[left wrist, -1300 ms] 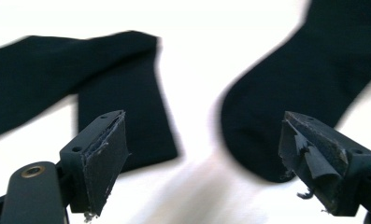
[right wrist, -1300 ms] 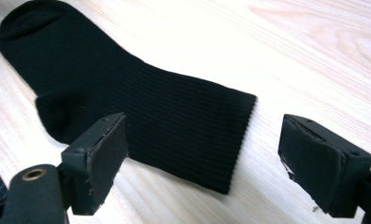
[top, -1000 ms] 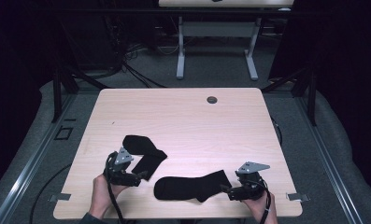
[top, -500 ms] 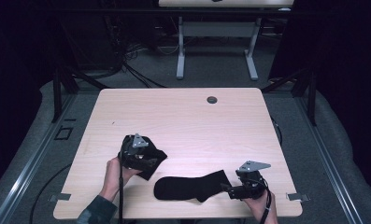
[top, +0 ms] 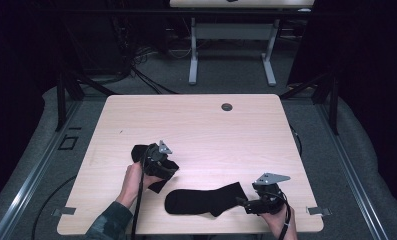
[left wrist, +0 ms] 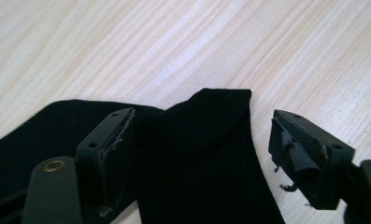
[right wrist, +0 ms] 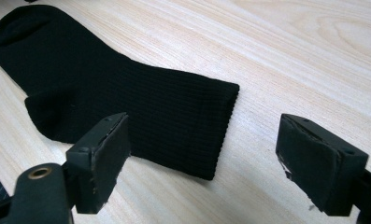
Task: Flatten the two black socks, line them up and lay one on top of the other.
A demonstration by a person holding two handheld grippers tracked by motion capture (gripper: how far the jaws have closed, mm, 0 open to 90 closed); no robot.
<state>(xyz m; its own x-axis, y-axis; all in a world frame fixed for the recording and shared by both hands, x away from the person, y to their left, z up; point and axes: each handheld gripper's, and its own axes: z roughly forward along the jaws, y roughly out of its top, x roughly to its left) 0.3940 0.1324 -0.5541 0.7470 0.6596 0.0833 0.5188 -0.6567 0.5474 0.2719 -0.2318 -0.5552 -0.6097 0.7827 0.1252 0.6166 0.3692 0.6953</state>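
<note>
Two black socks lie on the light wooden table. One sock lies flat near the front edge, its cuff toward my right gripper. That gripper is open, and the ribbed cuff rests on the table between and ahead of its fingertips. The other sock is bunched under my left gripper. The left gripper's jaws have just been closing, with a raised fold of this sock between them. The right pad stands apart from the cloth.
A round grommet hole sits near the table's far edge. Beyond the table are a second desk's white legs and floor cables. Metal rails run along both sides of the table.
My left gripper has moved right and a little away from the person, onto the left sock, which now lies bunched under it. The right gripper and the flat sock have stayed put.
</note>
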